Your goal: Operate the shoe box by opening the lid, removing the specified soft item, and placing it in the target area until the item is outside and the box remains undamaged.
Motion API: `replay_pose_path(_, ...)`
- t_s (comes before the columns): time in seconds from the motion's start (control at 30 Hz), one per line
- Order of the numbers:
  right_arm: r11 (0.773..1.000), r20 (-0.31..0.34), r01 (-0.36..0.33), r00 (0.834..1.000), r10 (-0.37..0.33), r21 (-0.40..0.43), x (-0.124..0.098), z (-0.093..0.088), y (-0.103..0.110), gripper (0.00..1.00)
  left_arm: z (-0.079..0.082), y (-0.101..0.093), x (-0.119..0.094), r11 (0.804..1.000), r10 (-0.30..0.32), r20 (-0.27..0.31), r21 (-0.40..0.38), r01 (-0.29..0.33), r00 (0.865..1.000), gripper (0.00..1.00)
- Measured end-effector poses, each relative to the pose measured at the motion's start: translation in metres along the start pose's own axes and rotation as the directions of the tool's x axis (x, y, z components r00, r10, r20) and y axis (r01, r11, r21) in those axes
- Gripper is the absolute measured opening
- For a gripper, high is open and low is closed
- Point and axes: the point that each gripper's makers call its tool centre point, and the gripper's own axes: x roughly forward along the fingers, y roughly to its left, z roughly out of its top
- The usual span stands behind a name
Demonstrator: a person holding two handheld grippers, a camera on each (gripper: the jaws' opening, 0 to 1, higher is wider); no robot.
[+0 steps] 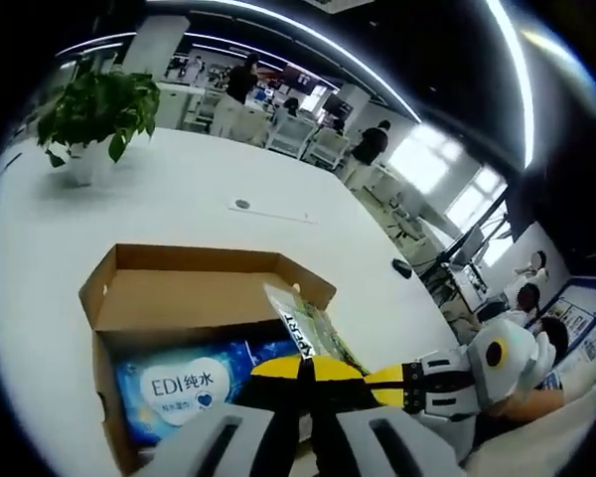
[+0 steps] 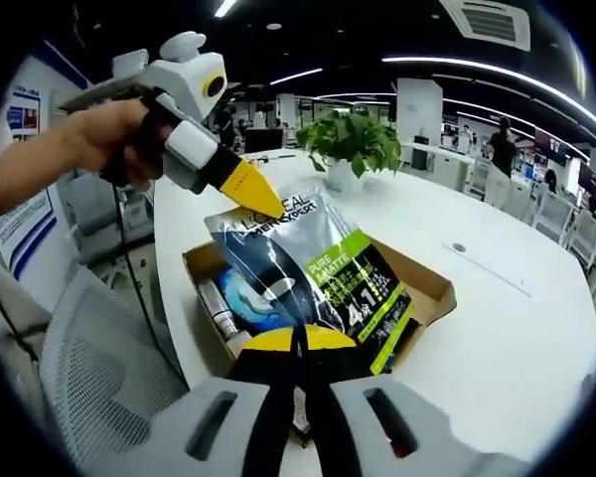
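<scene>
With the shoe box (image 2: 422, 283) already opened, the pouch (image 2: 313, 268) is held lifted above it by the right gripper's (image 2: 300, 343) closed fingers; the left gripper's (image 2: 248, 184) fingers are closed on nothing, and placing on the table (image 2: 517, 328) is left.

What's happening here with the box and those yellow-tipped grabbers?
A person holds a two-jaw gripper in each hand over an open cardboard shoe box on a white table. The right gripper has its jaws shut on a soft grey-and-green pouch, holding it above the box. The left gripper is touching the pouch's top edge. A blue wipes pack lies in the box.
</scene>
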Motion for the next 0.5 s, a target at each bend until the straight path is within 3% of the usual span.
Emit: replay_pose_path(0.5, 0.997, -0.023, 0.064, 0.998, -0.063, 0.037, -0.026, -0.014, -0.023, 0.00, -0.003, -0.025, 0.027, 0.998, -0.041, -0.040, 0.054, 0.043, 0.998, 0.00)
